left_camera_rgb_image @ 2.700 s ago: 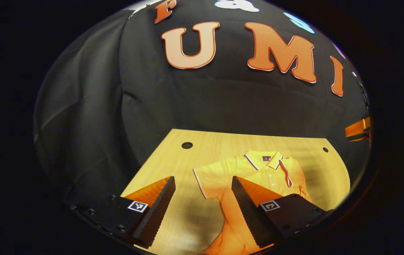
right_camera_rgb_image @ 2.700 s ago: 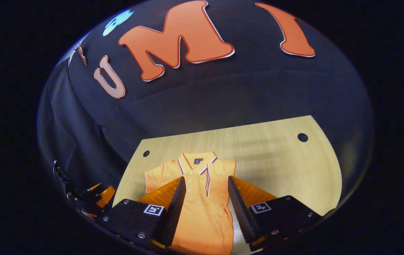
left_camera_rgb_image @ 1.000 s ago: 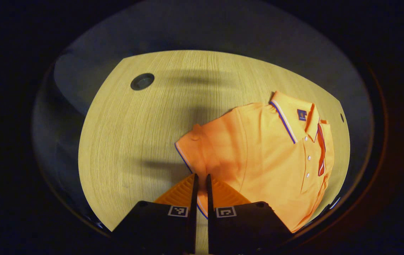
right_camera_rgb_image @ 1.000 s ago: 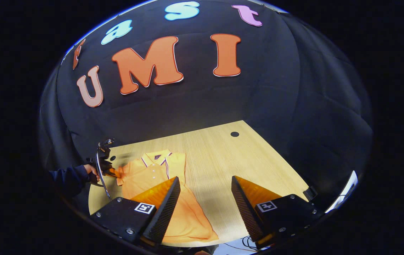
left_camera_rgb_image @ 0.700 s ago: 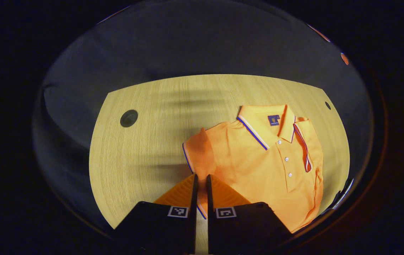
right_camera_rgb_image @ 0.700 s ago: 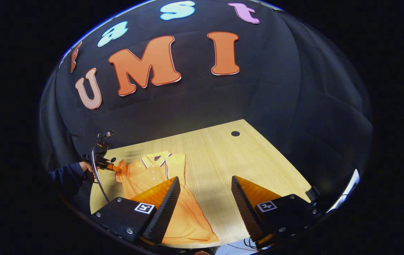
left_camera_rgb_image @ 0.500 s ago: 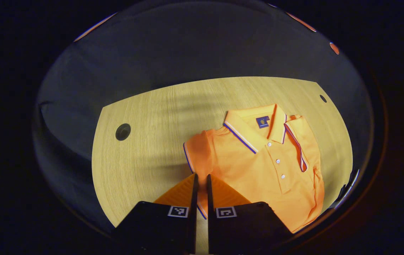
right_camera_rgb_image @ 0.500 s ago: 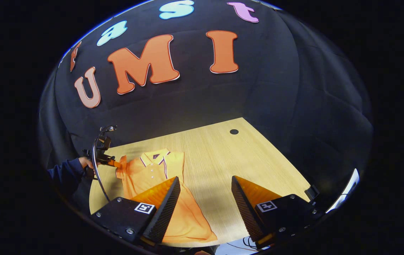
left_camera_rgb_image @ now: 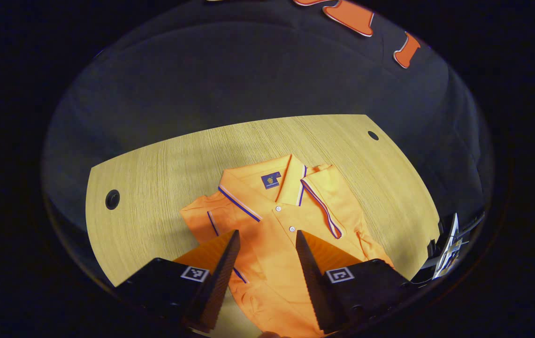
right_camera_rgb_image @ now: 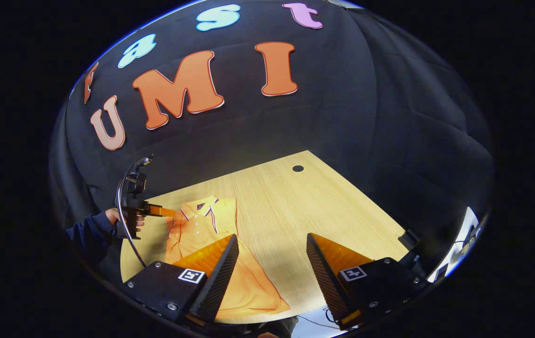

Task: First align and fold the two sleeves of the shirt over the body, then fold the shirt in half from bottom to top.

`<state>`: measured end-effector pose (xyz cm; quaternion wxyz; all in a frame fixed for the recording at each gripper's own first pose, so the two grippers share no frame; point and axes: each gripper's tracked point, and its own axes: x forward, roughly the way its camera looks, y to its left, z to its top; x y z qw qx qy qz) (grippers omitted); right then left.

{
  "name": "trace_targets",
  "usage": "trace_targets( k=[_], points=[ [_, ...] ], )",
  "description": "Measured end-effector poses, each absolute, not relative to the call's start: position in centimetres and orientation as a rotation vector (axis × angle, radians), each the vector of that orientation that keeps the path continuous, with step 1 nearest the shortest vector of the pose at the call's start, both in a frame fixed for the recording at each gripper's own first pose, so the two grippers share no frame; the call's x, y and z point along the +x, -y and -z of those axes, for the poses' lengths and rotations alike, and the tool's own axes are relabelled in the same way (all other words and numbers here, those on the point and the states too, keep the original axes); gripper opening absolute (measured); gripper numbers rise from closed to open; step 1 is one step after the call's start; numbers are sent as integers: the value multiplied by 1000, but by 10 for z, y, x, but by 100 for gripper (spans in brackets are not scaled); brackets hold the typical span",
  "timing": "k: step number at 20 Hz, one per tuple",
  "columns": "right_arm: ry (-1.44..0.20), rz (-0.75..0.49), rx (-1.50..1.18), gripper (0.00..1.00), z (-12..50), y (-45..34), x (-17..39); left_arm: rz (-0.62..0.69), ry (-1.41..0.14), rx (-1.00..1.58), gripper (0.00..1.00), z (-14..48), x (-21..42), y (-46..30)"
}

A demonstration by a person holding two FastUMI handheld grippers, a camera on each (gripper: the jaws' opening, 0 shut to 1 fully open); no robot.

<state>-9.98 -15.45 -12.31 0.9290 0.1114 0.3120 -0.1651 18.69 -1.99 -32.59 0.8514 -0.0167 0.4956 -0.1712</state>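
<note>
Both sleeves of the shirt (left_camera_rgb_image: 295,220) look folded in, lower centre. Left gripper (left_camera_rgb_image: 263,256) and right gripper (right_camera_rgb_image: 272,260) gape empty. Next: pinch the hem, fold upward.

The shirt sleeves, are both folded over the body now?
Yes: both sleeves of the shirt lie folded on its body on the table.

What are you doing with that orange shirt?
A person is folding an orange polo shirt on a wooden table, using a claw in each hand. Both sleeves now lie folded over the shirt's body. The left claw is open and hangs just above the shirt, holding nothing. The right claw is open too, off to the side over the table. The bottom half of the shirt is not yet folded up to the collar.
</note>
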Motion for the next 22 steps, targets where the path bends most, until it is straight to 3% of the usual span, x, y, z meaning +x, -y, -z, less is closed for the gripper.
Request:
trace_targets(
  k=[2,7,16,19,22],
  points=[
    [-628,359,240,89,124,151,-105,354,-1011,-49,89,315,179,17],
    [-569,343,196,89,127,137,-102,314,-837,-53,98,267,156,3],
    [-383,135,28,91,107,107,-76,134,-505,-38,99,157,69,-20],
    [-307,54,-12,91,104,96,-76,80,-297,-32,98,118,41,-27],
    [-185,-34,-45,90,93,83,-74,14,-184,17,98,91,3,-31]
  ],
)
